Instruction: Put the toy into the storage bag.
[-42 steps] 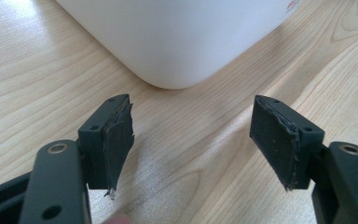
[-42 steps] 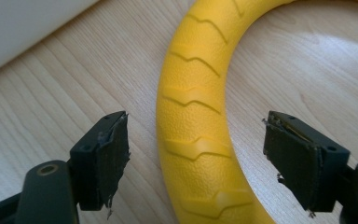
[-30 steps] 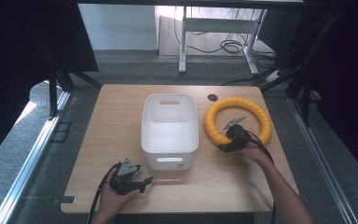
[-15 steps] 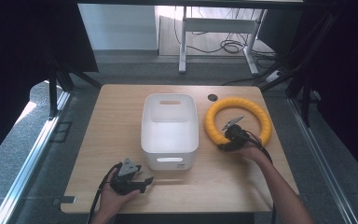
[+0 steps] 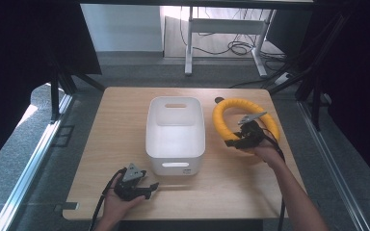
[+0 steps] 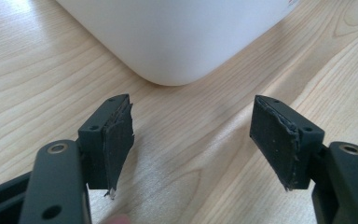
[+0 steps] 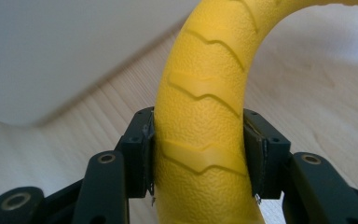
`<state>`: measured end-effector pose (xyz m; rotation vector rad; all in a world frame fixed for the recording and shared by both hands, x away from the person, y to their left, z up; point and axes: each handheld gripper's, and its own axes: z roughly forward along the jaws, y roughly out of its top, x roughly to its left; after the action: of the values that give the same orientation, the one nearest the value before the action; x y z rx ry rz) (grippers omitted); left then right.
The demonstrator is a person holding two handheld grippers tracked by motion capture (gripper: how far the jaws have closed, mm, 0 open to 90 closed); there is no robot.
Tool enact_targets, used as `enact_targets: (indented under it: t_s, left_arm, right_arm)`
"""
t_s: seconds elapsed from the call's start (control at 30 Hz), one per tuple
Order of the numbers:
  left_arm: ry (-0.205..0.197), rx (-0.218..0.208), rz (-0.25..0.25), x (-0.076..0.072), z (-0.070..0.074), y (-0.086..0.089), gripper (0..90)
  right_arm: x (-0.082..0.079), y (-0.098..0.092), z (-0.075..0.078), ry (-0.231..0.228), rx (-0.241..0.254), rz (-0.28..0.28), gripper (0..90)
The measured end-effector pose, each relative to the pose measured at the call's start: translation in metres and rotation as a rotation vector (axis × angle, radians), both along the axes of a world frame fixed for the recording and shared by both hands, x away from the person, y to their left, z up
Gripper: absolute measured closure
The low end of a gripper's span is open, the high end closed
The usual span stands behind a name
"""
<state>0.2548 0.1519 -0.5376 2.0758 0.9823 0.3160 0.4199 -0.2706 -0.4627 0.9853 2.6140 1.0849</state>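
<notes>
Little had moved: the right hand-held gripper [image 7: 198, 154] stayed clamped on the yellow ring [image 5: 225, 126], not yet lifted toward the white bin [image 5: 175, 144], while the left hand-held gripper [image 6: 193, 140] rested spread apart on the tabletop [image 5: 120, 120].

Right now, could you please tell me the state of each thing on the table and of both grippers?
Yellow ring: flat on the table, clamped at its near-left side.
White bin: upright, open-topped, nothing visible inside.
Right gripper: shut on the yellow ring, jaws pressing both sides.
Left gripper: open, holding nothing, low over the table near the bin's corner.
</notes>
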Motion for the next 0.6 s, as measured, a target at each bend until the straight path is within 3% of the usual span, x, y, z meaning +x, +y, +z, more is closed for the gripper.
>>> enact_targets:
  t_s: [0.13,0.27,0.6]
  left_arm:
    - [0.001,0.004,-0.004,0.0,0.0,-0.001,30.1]
    - [0.003,0.006,-0.006,0.0,-0.001,-0.002,30.1]
    - [0.003,0.005,-0.007,0.0,-0.001,-0.002,30.1]
  right_arm:
    - [-0.007,-0.012,0.017,-0.008,0.146,0.001,51.2]
    - [-0.012,-0.023,0.026,-0.014,0.245,0.01,51.2]
    - [-0.022,-0.031,0.038,-0.036,0.328,0.012,51.3]
